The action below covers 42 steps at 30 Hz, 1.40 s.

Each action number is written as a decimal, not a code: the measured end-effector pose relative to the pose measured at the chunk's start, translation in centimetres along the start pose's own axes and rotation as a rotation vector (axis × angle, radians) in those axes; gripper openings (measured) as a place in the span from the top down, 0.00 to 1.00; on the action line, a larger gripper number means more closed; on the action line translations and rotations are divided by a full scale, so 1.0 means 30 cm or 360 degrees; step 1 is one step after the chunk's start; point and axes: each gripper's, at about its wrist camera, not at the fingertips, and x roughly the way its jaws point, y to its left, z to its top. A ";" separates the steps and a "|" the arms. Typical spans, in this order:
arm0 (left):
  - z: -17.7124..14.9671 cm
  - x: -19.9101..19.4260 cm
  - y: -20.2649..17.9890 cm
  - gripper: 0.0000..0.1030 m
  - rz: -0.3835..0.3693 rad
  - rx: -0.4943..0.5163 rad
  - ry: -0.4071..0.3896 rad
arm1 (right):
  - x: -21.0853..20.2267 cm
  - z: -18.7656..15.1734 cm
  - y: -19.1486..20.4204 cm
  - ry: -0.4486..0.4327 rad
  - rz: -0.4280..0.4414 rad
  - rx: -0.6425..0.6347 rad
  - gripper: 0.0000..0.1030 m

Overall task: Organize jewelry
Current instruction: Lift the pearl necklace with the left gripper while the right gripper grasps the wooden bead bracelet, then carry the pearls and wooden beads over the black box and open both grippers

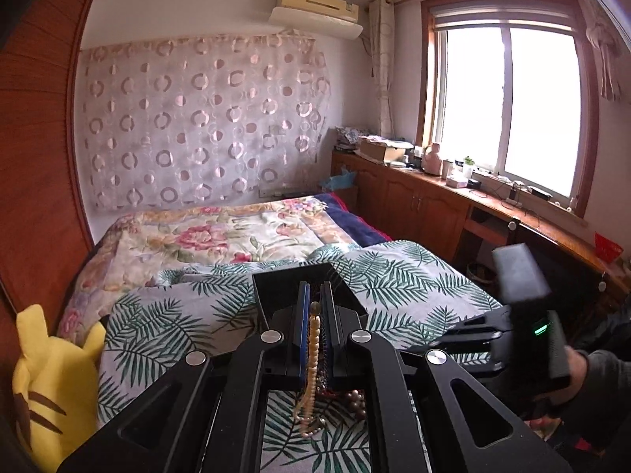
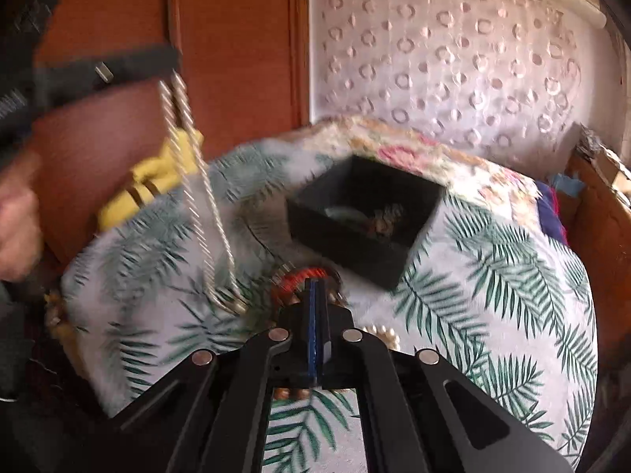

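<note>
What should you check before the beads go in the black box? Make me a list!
1. Left hand-held gripper shut on the cream bead strand: ok.
2. Strand lifted off the leaf-print bedspread: not ok, its lower end looks to be still on the fabric.
3. Black box open on top: ok.
4. Room left in the box: ok, only a few pieces inside.
5. Right hand-held gripper holding anything: cannot tell, picture blurred.

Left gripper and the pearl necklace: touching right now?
Touching. The left wrist view shows the pearl necklace pinched between the left gripper fingers, its strand hanging down from them.
</note>
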 end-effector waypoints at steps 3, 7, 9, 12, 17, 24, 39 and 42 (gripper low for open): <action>-0.003 0.004 0.004 0.95 -0.0004 -0.0003 0.0007 | 0.061 -0.025 -0.025 0.0048 0.0018 0.0060 0.56; 0.003 0.008 0.004 0.95 -0.0003 0.0002 0.0001 | 0.135 -0.041 -0.064 0.0135 0.0055 0.0138 0.65; 0.011 0.012 0.000 0.95 -0.0003 0.0010 -0.0007 | 0.150 -0.047 -0.070 0.0148 0.0077 0.0157 0.67; 0.021 0.023 -0.009 0.95 -0.0001 0.0021 -0.0008 | 0.174 -0.056 -0.082 0.0195 0.0117 0.0184 0.85; 0.029 0.055 -0.006 0.95 0.0009 0.0019 0.0013 | 0.130 -0.046 -0.070 0.0133 0.0134 0.0150 0.86; 0.082 0.066 0.014 0.95 0.0013 0.0005 -0.0008 | -0.029 0.033 -0.031 -0.0065 0.0103 0.0057 0.86; 0.293 0.057 -0.007 0.95 0.0039 0.0079 -0.0133 | -0.165 0.237 -0.087 -0.0272 -0.0004 -0.0021 0.86; 0.327 0.087 0.001 0.95 0.0062 0.0076 -0.0131 | -0.156 0.267 -0.102 -0.0282 -0.0023 -0.0027 0.86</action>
